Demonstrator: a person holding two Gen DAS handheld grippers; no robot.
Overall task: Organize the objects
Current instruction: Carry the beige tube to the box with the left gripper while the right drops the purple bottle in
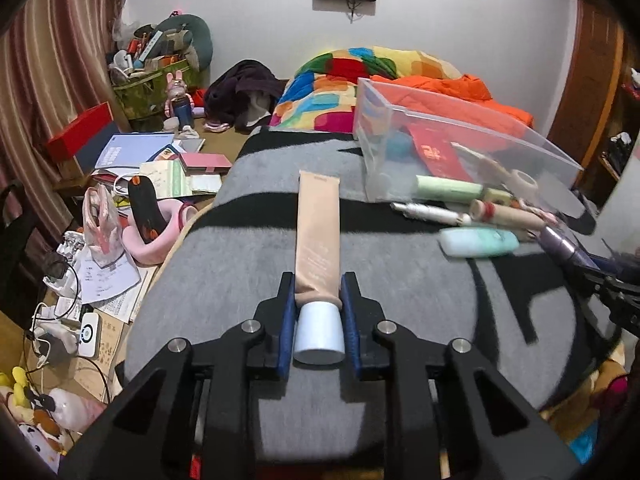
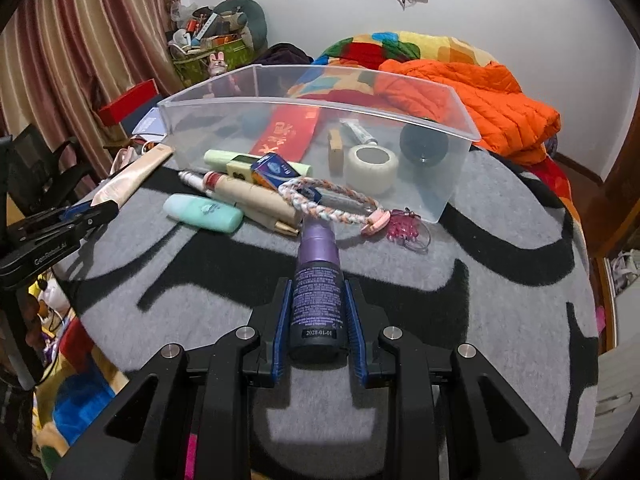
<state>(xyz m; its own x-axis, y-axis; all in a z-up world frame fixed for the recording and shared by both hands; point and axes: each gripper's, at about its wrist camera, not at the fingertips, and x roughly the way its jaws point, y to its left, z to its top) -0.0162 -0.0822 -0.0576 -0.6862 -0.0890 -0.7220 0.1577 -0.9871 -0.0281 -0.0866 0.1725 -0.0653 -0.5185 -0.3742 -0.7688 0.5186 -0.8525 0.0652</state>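
My left gripper (image 1: 318,286) is shut on a beige tube (image 1: 318,224) with a pale blue cap, held over the grey blanket (image 1: 224,272). My right gripper (image 2: 318,292) is shut on a purple bottle (image 2: 317,280). A clear plastic bin (image 2: 424,118) stands ahead on the blanket; it holds a red envelope (image 2: 294,132), a tape roll (image 2: 372,166), a dark ball (image 2: 424,146) and a small tube. In front of the bin lie a mint case (image 2: 204,212), a cream tube (image 2: 248,196), a green tube (image 2: 224,158), a blue box and a braided cord (image 2: 332,206).
An orange jacket (image 2: 480,100) and a colourful quilt (image 1: 332,80) lie behind the bin. A cluttered desk (image 1: 120,184) with papers, boxes and cables stands left of the bed. The left gripper also shows at the left of the right wrist view (image 2: 60,228).
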